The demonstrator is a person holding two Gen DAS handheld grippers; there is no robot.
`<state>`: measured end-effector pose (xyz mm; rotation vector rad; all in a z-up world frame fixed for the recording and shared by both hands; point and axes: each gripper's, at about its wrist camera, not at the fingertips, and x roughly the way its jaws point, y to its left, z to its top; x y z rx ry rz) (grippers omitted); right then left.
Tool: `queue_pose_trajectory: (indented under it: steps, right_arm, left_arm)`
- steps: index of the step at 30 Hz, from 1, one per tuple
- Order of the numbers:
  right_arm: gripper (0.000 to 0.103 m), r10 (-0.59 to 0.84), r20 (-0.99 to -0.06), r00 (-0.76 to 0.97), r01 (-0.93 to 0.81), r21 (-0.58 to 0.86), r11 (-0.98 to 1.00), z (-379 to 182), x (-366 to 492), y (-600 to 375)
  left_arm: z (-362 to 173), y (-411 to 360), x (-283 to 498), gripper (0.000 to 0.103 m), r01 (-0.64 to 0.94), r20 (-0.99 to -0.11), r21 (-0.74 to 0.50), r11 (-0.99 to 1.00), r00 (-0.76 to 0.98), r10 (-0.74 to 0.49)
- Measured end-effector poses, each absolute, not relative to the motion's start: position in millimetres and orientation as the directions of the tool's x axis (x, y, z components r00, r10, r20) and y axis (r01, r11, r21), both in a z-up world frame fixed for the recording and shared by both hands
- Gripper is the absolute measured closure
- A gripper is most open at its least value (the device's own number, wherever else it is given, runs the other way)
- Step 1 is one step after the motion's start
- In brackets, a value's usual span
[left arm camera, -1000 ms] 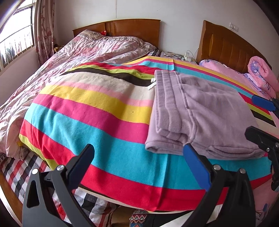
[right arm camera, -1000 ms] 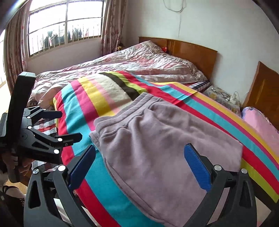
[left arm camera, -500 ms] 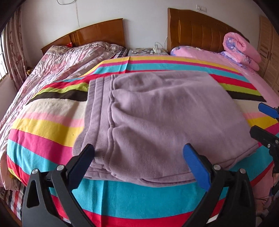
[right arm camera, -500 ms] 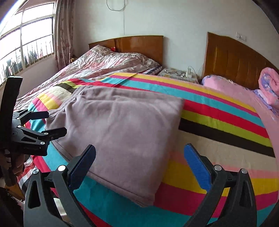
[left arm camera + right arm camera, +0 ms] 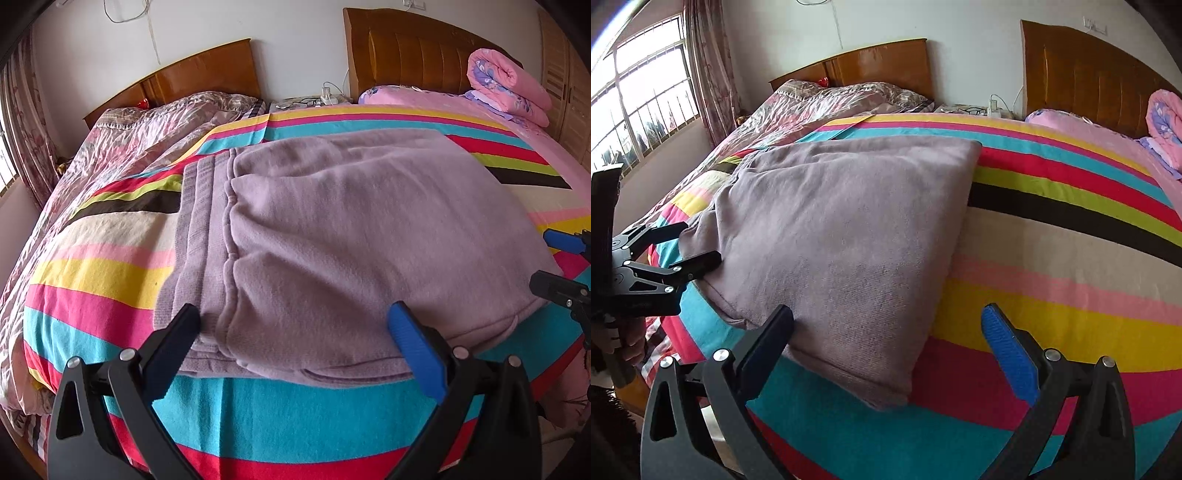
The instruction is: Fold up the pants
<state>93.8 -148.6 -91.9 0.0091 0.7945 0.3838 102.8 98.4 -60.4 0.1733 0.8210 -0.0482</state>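
Nope, no readable text anywhere here. No labels, brand names, numbers or signs show up on anything in either wrist view.
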Motion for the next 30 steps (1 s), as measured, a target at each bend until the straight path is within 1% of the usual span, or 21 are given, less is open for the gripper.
queue_pose_trajectory:
  steps: [11,14,16,18,22,27,28,30]
  right_arm:
    - [0.005,0.38,-0.7,0.605,-0.332,0.212,0.919,-96,94,-160]
    - [0.005,0.364,-0.7,0.615,-0.334,0.188,0.924,-93,84,-156]
    - [0.005,0.345,-0.684,0.642,-0.342,0.147,0.928,-89,68,-149]
    - [0.005,0.345,-0.627,0.699,-0.34,0.133,0.931,-81,44,-147]
    - [0.005,0.343,-0.461,0.818,-0.333,0.107,0.937,-58,-14,-153]
    - [0.005,0.288,-0.298,0.91,-0.283,0.062,0.957,-28,-67,-160]
    - [0.005,0.287,-0.277,0.917,-0.282,0.057,0.958,-24,-76,-159]
    - [0.005,0.301,-0.265,0.916,-0.301,0.042,0.953,-14,-85,-153]
  left_arm:
    - [-60,100,108,0.001,0.112,-0.738,0.141,0.984,0.674,0.028]
    - [-59,97,102,0.001,0.085,-0.728,0.144,0.986,0.684,0.047]
    - [-54,98,93,0.001,0.06,-0.715,0.12,0.991,0.698,0.044]
    - [-45,97,76,0.001,0.041,-0.675,0.094,0.995,0.737,0.033]
    - [-17,89,25,0.001,0.034,-0.514,0.074,0.997,0.858,0.009]
    - [15,73,-26,0.001,0.003,-0.338,0.091,0.996,0.941,0.028]
    - [21,69,-35,0.001,0.002,-0.311,0.092,0.996,0.95,0.027]
    - [32,62,-45,0.001,0.036,-0.301,0.085,0.996,0.954,-0.008]
